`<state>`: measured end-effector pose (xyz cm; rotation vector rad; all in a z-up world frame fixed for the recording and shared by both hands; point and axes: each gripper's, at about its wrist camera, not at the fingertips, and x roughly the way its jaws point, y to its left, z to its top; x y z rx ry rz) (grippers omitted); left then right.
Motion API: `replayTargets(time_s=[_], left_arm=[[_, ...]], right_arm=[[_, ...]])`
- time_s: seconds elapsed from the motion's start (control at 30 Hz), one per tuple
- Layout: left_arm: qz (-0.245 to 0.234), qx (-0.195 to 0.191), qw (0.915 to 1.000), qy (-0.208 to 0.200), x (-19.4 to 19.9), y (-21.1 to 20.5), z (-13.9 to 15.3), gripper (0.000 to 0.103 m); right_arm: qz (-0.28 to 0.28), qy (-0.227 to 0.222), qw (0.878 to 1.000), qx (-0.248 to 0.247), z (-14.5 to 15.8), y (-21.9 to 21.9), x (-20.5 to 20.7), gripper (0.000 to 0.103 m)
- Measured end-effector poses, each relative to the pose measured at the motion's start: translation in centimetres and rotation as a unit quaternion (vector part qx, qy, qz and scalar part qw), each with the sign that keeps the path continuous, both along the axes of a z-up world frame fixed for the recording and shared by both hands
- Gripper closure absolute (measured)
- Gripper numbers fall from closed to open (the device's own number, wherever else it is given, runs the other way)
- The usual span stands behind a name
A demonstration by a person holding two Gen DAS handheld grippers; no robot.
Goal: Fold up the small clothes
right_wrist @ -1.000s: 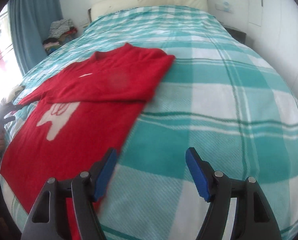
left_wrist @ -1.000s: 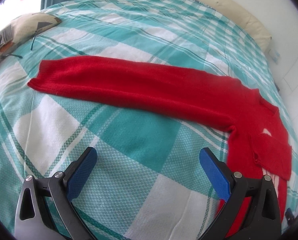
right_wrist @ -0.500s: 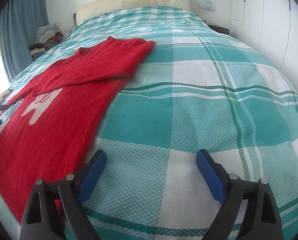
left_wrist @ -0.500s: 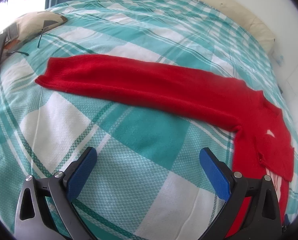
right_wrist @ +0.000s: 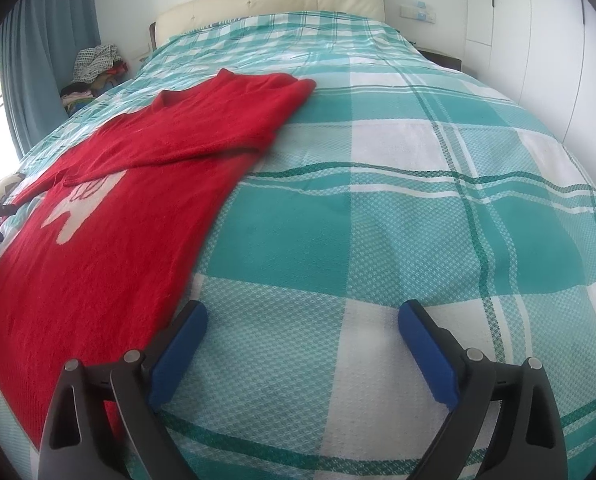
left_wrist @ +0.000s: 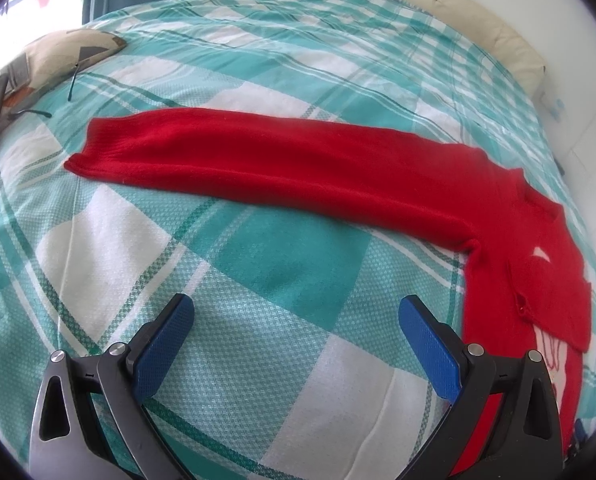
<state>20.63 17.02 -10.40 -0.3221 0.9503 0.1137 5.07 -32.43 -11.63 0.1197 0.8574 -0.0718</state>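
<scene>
The right gripper point(right_wrist: 302, 344) was seen opening wider than a second before, nothing between its jaws; the red knitted sweater point(right_wrist: 110, 220), released at left of frame, lay on the teal checked bedspread point(right_wrist: 418, 200). The left gripper point(left_wrist: 296, 340) was spread, empty.

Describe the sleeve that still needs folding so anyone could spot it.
On the checked bed, find the red sweater. Its unfolded sleeve stretches flat across the cover toward a beige cushion; the other sleeve is already folded across the chest.

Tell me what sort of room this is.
A bedroom, most likely: a bed with a checked cover, a padded headboard, and a red sweater laid out on it.
</scene>
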Motion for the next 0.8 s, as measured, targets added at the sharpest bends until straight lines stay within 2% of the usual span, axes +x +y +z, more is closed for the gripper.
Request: replayTargets(time_s=[0.8], left_arm=[[-0.008,0.009,0.9999,0.003,0.05,-0.56,-0.03,0.001]], right_arm=[[0.000,0.000,1.000,0.000,0.03,0.02,-0.03,0.007]])
